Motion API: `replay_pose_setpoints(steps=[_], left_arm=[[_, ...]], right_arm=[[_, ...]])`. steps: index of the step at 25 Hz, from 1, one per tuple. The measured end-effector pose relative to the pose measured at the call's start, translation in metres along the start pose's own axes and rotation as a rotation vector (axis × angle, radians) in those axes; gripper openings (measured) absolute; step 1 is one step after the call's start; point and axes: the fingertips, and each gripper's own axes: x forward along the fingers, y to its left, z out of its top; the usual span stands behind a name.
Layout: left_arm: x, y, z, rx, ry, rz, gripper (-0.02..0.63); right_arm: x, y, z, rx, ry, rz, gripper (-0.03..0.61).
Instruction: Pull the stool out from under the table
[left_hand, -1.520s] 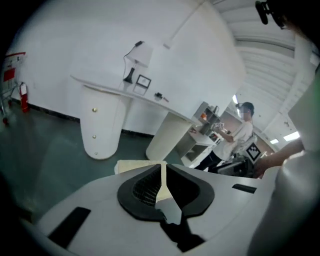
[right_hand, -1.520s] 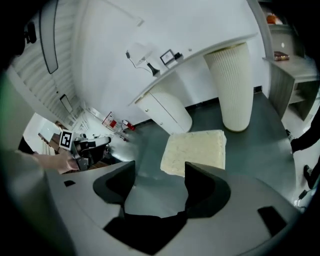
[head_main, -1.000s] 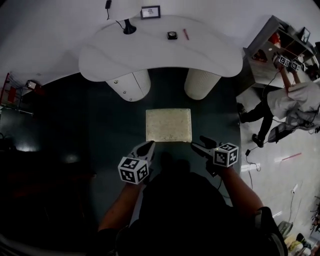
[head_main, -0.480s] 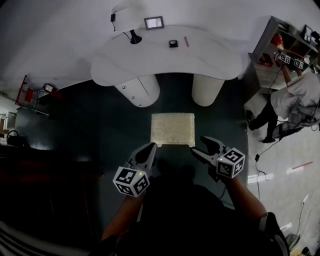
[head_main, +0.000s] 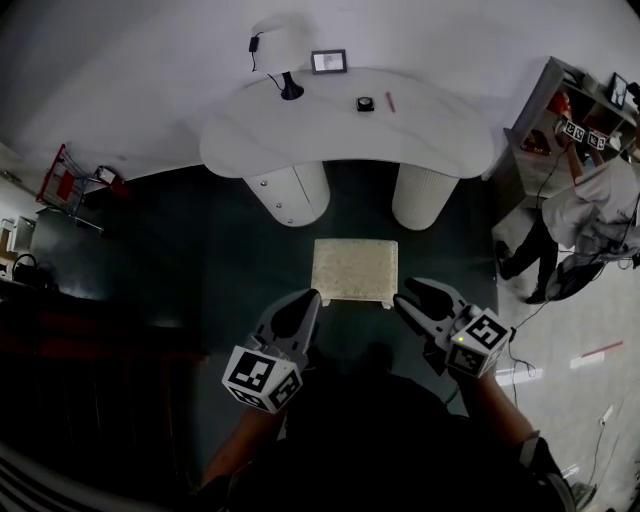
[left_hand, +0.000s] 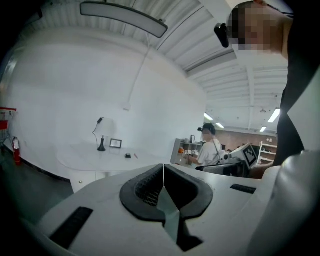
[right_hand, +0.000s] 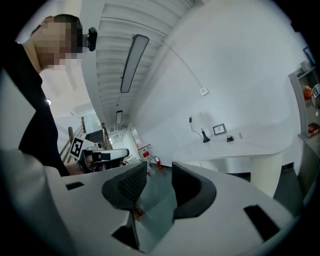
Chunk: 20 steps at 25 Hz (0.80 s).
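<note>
The stool (head_main: 355, 270), with a cream cushioned top, stands on the dark floor in front of the white curved table (head_main: 350, 130), outside its edge. My left gripper (head_main: 304, 302) hovers by the stool's near left corner, shut and empty; in the left gripper view (left_hand: 163, 168) its pads meet. At the near right corner my right gripper (head_main: 414, 294) has its jaws closing with nothing between them. The right gripper view (right_hand: 159, 174) still shows a gap. Neither gripper touches the stool.
Two round pedestals (head_main: 290, 193) (head_main: 425, 196) carry the table. On it are a black lamp (head_main: 290, 88), a picture frame (head_main: 329, 61) and a small dark object (head_main: 366, 104). A person (head_main: 590, 215) stands by shelves (head_main: 555, 105) at the right, and a red cart (head_main: 62, 182) is at the left.
The head view has shifted, so table and stool sit lower and further right in the picture. Both grippers look larger and closer to the camera, still beside the stool's near corners.
</note>
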Motion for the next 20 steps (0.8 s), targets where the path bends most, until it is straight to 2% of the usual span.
replay_pose_setpoints(steps=[3,8,13,16,20], left_arm=[[-0.016,0.009,0.02,0.052,-0.031,-0.011,0.015],[-0.034,0.037,0.041,0.154,-0.052,0.018,0.017],[-0.044,0.057,0.058,0.129,-0.081,-0.011,0.017],[-0.047,0.072,0.068,0.145,-0.096,-0.004,0.015],[-0.054,0.091,0.075,0.165,-0.102,0.02,0.015]], right_arm=[[0.012,0.019,0.022,-0.027,-0.041,-0.002,0.139],[0.026,0.052,0.054,-0.117,-0.117,-0.025,0.087],[0.032,0.068,0.075,-0.149,-0.15,-0.098,0.052],[0.038,0.07,0.077,-0.186,-0.143,-0.139,0.041],[0.039,0.068,0.089,-0.148,-0.193,-0.183,0.029]])
